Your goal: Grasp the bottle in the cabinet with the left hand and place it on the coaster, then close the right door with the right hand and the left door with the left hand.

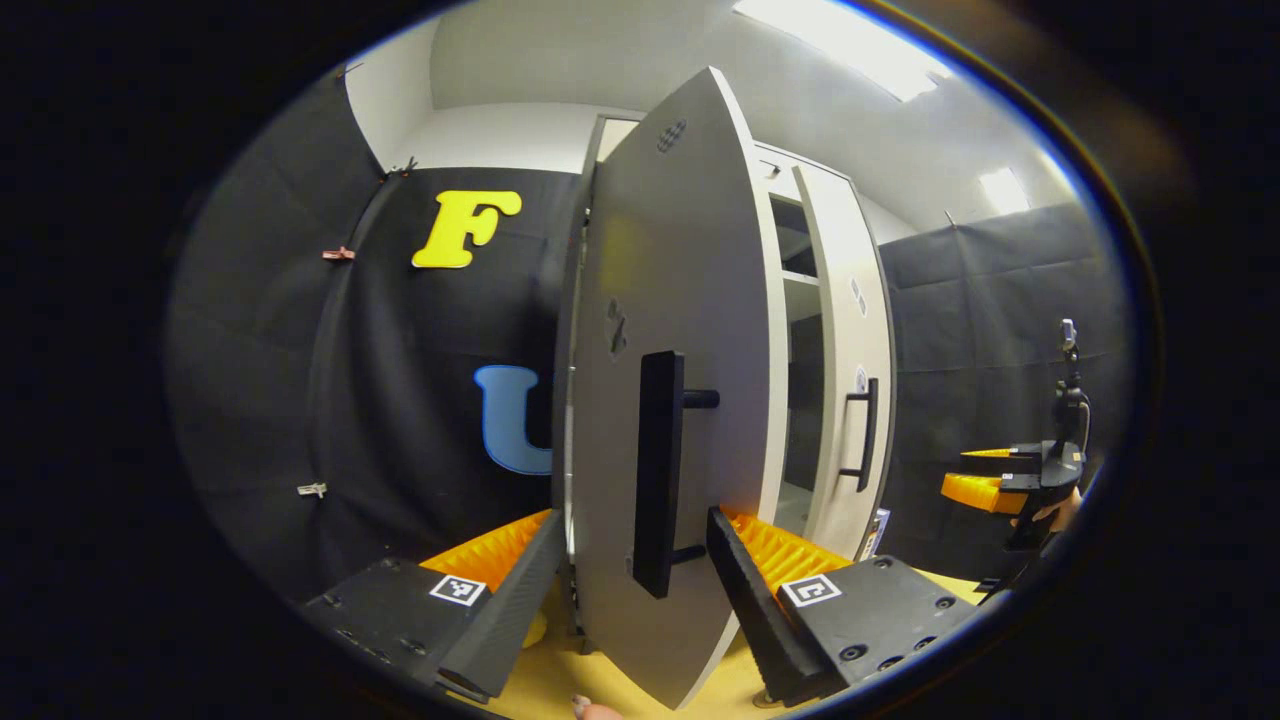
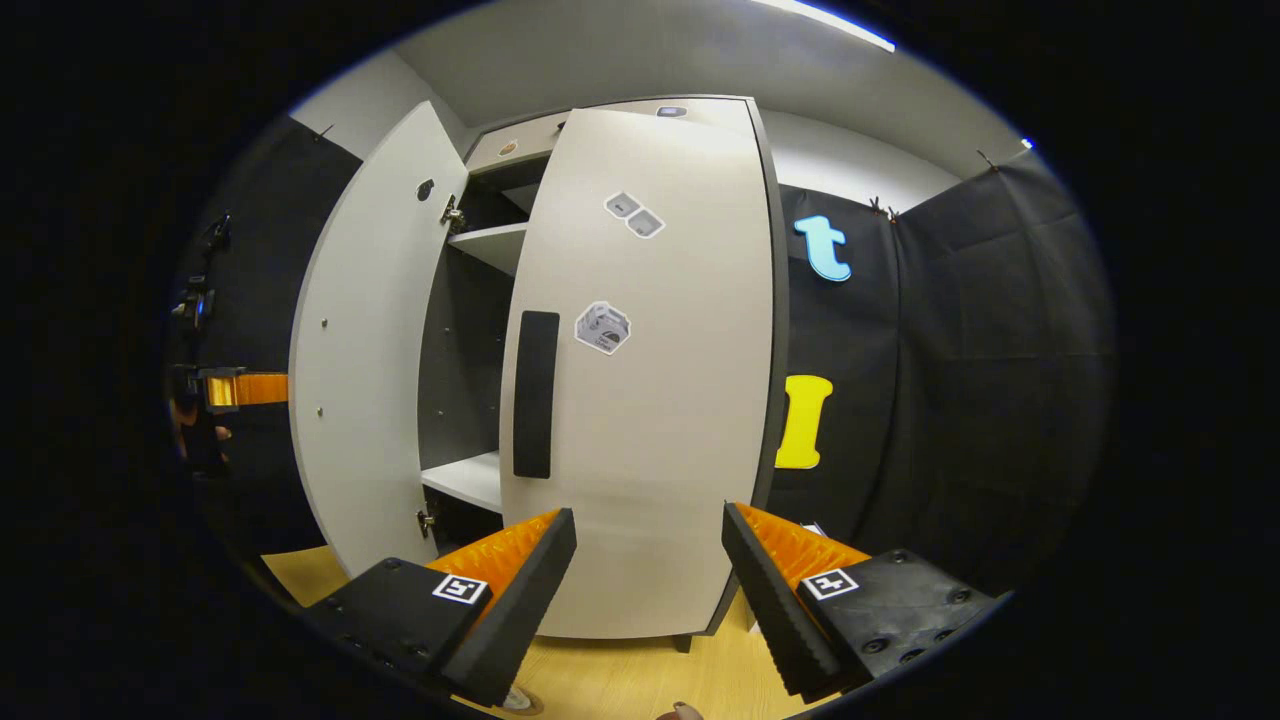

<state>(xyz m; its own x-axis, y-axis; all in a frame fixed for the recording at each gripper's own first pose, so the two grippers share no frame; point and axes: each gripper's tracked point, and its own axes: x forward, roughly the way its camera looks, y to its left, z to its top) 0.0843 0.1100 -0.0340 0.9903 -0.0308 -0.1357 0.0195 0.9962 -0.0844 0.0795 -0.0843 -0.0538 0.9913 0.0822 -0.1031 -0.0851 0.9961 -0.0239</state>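
In the left gripper view the cabinet's left door [image 1: 690, 300] stands partly open, edge-on and very close. Its black bar handle [image 1: 658, 470] sits between the fingers of my open left gripper [image 1: 635, 520], which do not press on it. Beyond it, the right door [image 1: 850, 330] with its own handle [image 1: 866, 435] is nearly closed. In the right gripper view the right door [image 2: 650, 400] faces me with its handle [image 2: 535, 395] just ahead of my open right gripper [image 2: 648, 512], which holds nothing. The left door [image 2: 365, 380] swings out on the left.
Between the doors I see the dark cabinet inside with white shelves [image 2: 470, 480]. The cabinet stands on a light wooden surface [image 2: 620, 670]. The right gripper [image 1: 1010, 480] shows far right in the left gripper view, and the left gripper [image 2: 235, 388] far left in the right gripper view.
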